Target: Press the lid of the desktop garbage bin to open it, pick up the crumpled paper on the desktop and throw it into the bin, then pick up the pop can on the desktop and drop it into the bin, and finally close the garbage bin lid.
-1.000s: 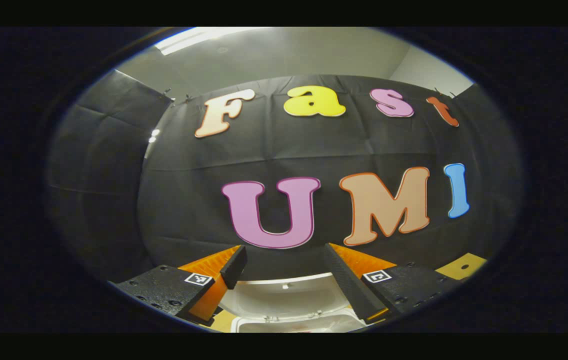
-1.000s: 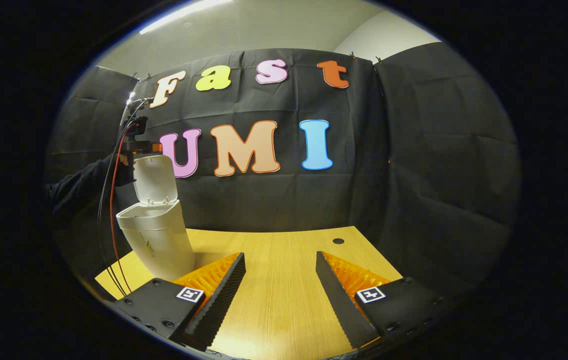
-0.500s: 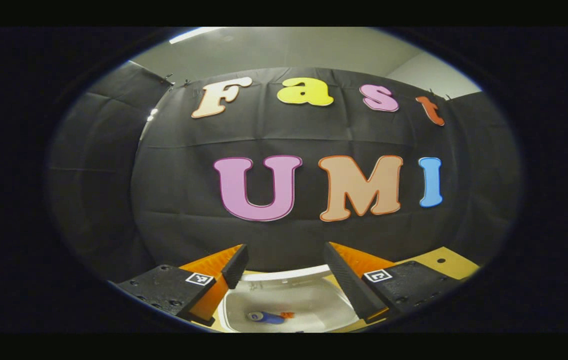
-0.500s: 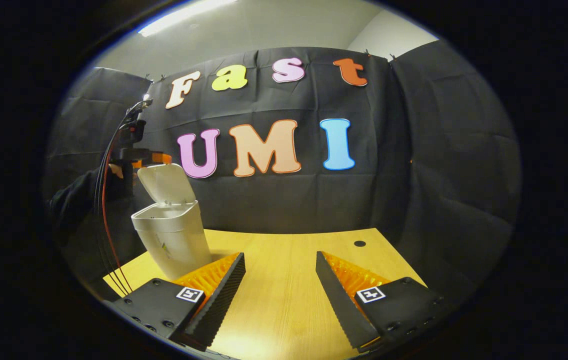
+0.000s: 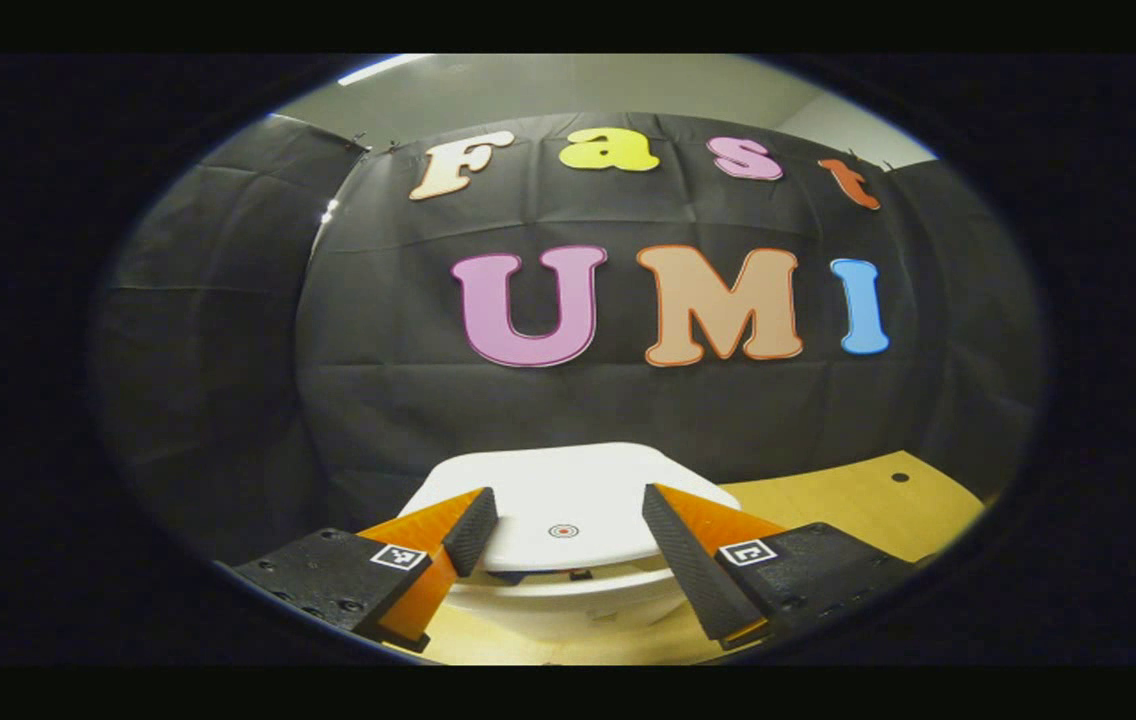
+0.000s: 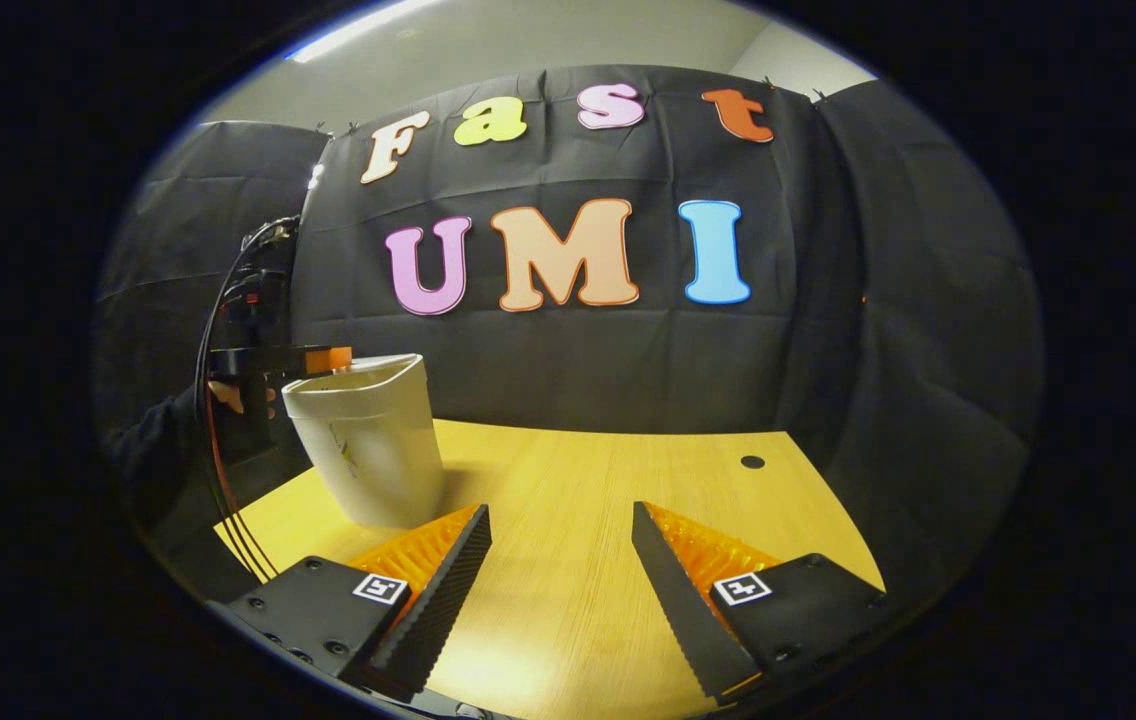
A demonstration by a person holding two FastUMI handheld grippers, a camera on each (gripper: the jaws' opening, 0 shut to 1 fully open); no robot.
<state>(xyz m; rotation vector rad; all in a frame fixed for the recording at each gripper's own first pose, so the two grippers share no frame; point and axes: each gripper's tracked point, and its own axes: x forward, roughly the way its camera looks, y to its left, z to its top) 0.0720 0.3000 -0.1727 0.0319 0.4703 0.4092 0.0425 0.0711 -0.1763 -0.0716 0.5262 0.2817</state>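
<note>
The white desktop bin (image 6: 373, 450) stands on the wooden desk at the left of the right gripper view. Its white lid (image 5: 568, 500) lies nearly flat, with a thin gap left above the bin's rim (image 5: 568, 590) at the near edge. My left gripper (image 5: 560, 530) is open and hovers right over the near edge of the lid, a finger on either side of the lid's small round mark. The right gripper view shows the left gripper (image 6: 313, 357) at the bin's top, held by a hand. My right gripper (image 6: 560, 545) is open over bare desk, nothing between its fingers.
The wooden desk (image 6: 608, 500) stretches to the right of the bin, with a small dark hole (image 6: 752, 462) near its far right corner. Cables (image 6: 223, 440) hang down from the left gripper at the desk's left edge. Black cloth walls close the booth.
The lid has swung down from upright to almost flat, hiding the can that showed inside the bin. The left gripper came down with it. The right gripper drifted slightly and stays open.
</note>
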